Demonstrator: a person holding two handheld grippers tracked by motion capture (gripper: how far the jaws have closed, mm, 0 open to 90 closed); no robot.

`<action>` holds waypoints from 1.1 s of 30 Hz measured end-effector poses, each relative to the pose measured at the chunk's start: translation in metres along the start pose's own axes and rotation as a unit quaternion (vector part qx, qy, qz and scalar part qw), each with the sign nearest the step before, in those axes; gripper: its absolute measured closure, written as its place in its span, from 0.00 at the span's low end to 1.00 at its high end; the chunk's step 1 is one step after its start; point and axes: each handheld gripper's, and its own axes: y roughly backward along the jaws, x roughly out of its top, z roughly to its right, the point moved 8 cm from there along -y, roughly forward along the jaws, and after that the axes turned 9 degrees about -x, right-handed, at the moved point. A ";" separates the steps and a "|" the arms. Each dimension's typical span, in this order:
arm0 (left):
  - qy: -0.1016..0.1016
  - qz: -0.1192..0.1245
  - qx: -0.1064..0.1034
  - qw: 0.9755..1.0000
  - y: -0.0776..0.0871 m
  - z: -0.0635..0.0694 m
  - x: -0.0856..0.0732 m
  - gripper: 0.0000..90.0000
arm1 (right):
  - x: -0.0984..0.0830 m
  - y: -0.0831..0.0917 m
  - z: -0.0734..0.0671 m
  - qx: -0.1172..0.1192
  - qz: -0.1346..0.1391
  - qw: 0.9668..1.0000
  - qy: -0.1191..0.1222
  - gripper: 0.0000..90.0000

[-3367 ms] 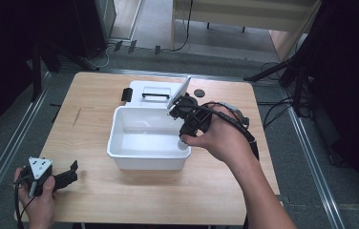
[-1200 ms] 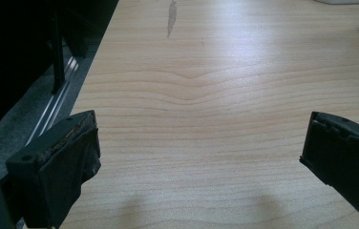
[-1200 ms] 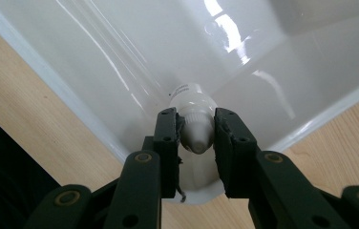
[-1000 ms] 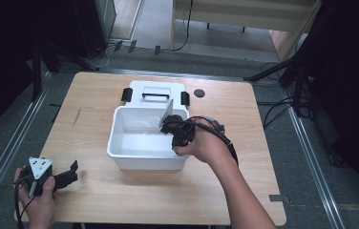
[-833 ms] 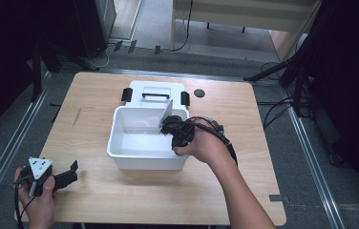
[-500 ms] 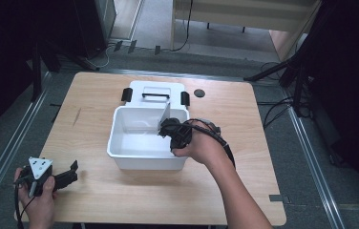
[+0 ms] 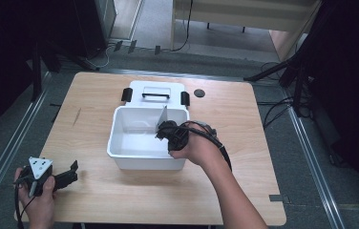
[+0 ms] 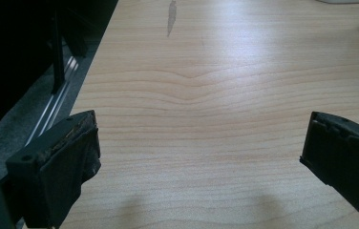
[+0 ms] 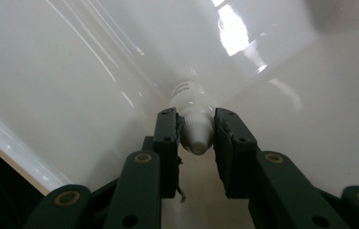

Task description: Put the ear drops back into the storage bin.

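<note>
since the first earlier frame the right gripper (image 7: 164, 131) has come down from above the rim into the white bin (image 7: 120, 152), its jaws clamped on a small white bottle (image 9: 193, 119) near the bin's wall (the bottle's far end points at the corner). left gripper (image 7: 68, 174) stays wide open and empty over the wooden table (image 7: 235, 114). behind the bin lies its white lid (image 7: 156, 90).
</note>
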 end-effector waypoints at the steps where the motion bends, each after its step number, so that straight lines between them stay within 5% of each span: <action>1: 0.000 0.000 0.000 1.000 0.000 0.000 0.000 0.00 | 0.000 0.000 0.000 -0.002 -0.001 1.000 0.002 0.81; 20: 0.000 -0.002 -0.001 1.000 0.000 0.000 0.000 0.00 | 0.002 -0.002 0.000 -0.012 -0.009 1.000 -0.003 0.80; 28: 0.000 -0.003 -0.002 1.000 0.000 0.000 0.000 0.00 | 0.004 -0.003 0.001 -0.024 0.006 1.000 0.017 0.80; 33: 0.000 -0.003 -0.002 1.000 0.000 0.000 0.000 0.00 | 0.004 -0.005 0.000 0.004 0.015 1.000 0.013 0.80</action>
